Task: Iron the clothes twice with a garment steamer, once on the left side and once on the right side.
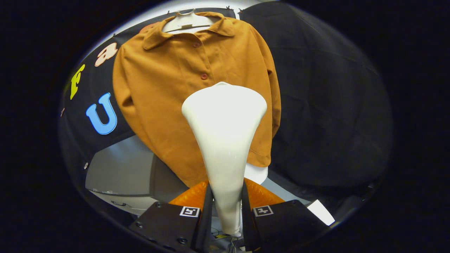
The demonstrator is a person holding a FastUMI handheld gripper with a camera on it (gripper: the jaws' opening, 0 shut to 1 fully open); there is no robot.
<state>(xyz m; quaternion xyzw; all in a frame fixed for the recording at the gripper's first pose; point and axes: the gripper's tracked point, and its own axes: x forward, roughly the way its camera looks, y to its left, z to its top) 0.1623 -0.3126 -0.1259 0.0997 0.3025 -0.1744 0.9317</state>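
Note:
A brown button-up shirt (168,98) hangs on a white hanger (186,21) against the booth's black cloth wall. A white garment steamer (225,140) stands upright between my fingers, its narrow handle low and its wide head flaring up in front of the shirt's lower right half. My gripper (225,205) is shut on the steamer's handle, both fingers pressing its sides. The head hides part of the shirt's button line and hem; whether it touches the cloth I cannot tell.
A grey tabletop (119,172) lies below the shirt to the left. Something white (256,174) shows under the shirt's hem. Black cloth (327,105) hangs to the right of the shirt.

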